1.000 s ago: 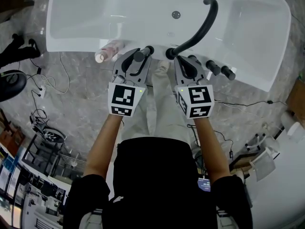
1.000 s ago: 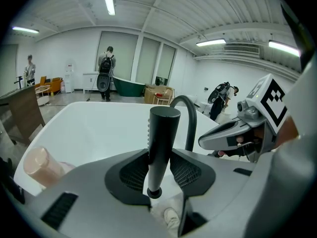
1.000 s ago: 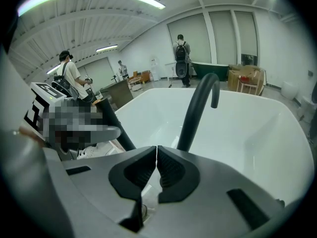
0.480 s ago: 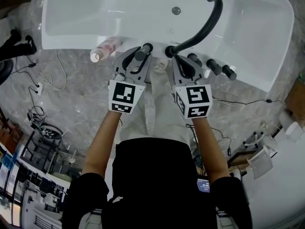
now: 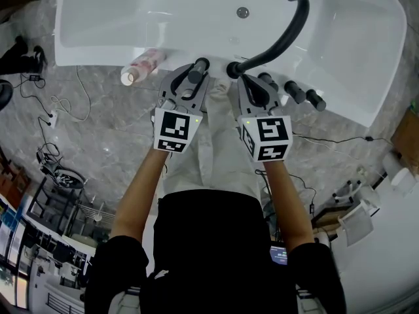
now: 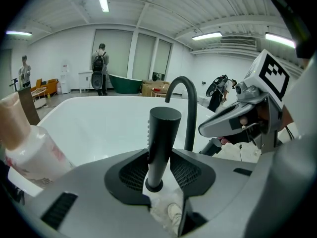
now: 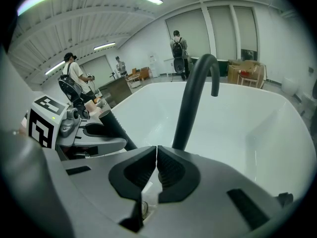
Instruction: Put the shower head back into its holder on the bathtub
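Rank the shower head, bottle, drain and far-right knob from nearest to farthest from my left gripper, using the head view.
1. The shower head, between the left gripper's jaws.
2. The bottle, on the tub rim to its left.
3. The drain, inside the tub.
4. The far-right knob, on the rim at right.
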The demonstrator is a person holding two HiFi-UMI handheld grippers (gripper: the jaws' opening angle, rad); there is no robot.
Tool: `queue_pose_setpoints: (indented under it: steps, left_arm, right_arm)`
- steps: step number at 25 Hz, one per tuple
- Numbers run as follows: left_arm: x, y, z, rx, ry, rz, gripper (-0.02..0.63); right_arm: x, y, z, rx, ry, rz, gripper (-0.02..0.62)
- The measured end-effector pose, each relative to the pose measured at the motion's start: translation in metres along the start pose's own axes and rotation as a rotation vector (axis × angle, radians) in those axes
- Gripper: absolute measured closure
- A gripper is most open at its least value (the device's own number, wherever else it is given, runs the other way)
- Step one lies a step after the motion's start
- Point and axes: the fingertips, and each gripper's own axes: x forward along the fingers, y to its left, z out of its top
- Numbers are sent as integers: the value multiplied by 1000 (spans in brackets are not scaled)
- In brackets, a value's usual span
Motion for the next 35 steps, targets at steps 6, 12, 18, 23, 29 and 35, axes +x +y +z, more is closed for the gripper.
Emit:
queue_pose_setpoints:
  steps: [6,12,18,23,29,35]
  left_arm:
    - [0,-2,1,-3,-22,-7,460]
    - [2,-3,-1,-5,-13,-15,459]
    - [1,-10,-3,-13,10,-51,459]
    - [-4,-13,-2,-26,-5,-56,433]
    - [-16,-14,5,-41,-22,-54,403]
    - [-32,-16,13,-67,-27,-80,403]
  right_arm:
    - [0,-3,-3,6,3,-2,572]
    - [-1,-6,-4,14,2,-4,572]
    - [-3,-2,0,24,-13,-9,572]
    - [-7,1,2,27,-23,-10,572]
    - [-13,7,11,16,-46,-15,572]
    - [-26,16,22,-1,-70,-21,572]
